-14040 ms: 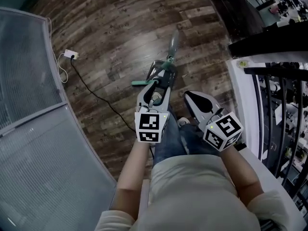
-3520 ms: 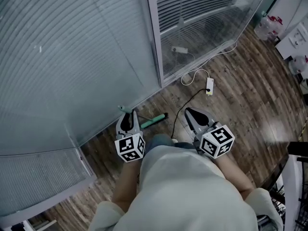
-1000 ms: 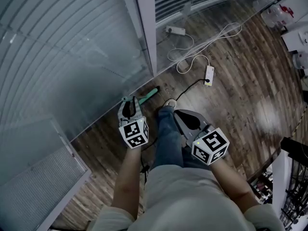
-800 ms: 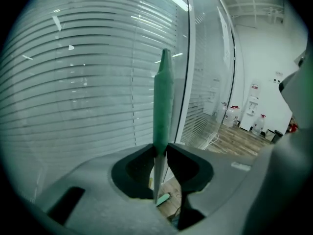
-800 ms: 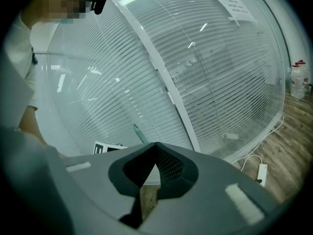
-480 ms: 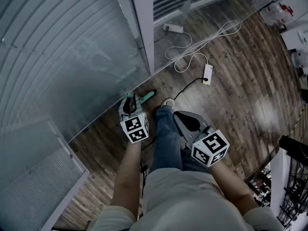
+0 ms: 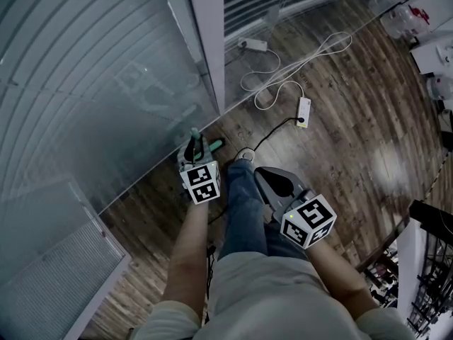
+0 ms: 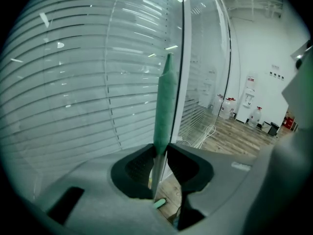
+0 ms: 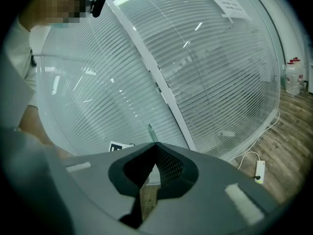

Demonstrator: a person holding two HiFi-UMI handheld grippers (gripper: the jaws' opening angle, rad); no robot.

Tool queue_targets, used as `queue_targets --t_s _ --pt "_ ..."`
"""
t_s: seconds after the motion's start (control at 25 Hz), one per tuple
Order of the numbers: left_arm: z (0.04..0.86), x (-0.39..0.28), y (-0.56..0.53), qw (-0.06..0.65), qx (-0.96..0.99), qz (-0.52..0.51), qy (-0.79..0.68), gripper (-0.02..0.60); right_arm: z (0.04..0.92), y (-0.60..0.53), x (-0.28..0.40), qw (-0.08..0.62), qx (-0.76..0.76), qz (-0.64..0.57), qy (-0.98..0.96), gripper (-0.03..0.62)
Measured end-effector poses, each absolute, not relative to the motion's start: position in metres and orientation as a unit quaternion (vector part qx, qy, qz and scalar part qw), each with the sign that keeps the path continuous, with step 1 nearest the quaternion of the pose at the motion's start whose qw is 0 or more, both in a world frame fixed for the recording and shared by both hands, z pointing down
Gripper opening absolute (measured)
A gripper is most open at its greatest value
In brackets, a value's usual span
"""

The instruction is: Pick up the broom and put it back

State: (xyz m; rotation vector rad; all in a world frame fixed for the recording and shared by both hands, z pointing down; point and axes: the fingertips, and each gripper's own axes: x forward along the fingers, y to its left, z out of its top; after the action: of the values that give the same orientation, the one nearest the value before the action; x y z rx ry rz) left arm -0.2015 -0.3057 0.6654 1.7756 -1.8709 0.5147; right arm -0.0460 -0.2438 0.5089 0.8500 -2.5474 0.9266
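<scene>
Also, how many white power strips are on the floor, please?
2: one power strip at the foot of the glass partition, the other power strip further out on the wood floor. More may be hidden.

The broom is teal-green, the planked floor dark brown.

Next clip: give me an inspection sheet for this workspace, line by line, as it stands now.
Surface: dark wood plank floor.
Job's things: green-handled broom, upright beside the glass.
Clutter: nothing seen.
Grippers: left gripper shut on the broom's handle; right gripper shut, empty.
Cables: white cable looped by a power strip; black cable running from it.
Surroundings: glass wall with blinds.
</scene>
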Motion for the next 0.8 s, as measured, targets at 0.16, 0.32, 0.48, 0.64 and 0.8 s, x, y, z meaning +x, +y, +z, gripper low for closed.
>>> queue_targets --t_s 0.16,0.32,0.48,0.64,0.8 --pt "0.67 -0.195 -0.316 0.257 0.659 0.193 -0.68 0.087 0.511 -0.245 -0.045 0.15 0.296 0.326 -0.885 0.006" --pt "0.673 -0.191 -0.327 0.262 0.664 0.194 -0.673 0.089 0.512 -0.247 -0.046 0.147 0.299 0.329 -0.884 0.006" --pt "0.678 -0.183 -0.34 0.263 0.672 0.195 -0.664 0.091 0.514 -0.248 -0.043 0.146 0.304 0.332 -0.881 0.006" --pt "0.684 -0.18 -0.354 0.27 0.671 0.194 -0.663 0.092 0.516 -0.25 -0.04 0.145 0.309 0.336 -0.878 0.006" --pt "0.685 -0.178 -0.368 0.27 0.671 0.192 -0.663 0.094 0.517 -0.252 -0.038 0.143 0.313 0.338 -0.876 0.006"
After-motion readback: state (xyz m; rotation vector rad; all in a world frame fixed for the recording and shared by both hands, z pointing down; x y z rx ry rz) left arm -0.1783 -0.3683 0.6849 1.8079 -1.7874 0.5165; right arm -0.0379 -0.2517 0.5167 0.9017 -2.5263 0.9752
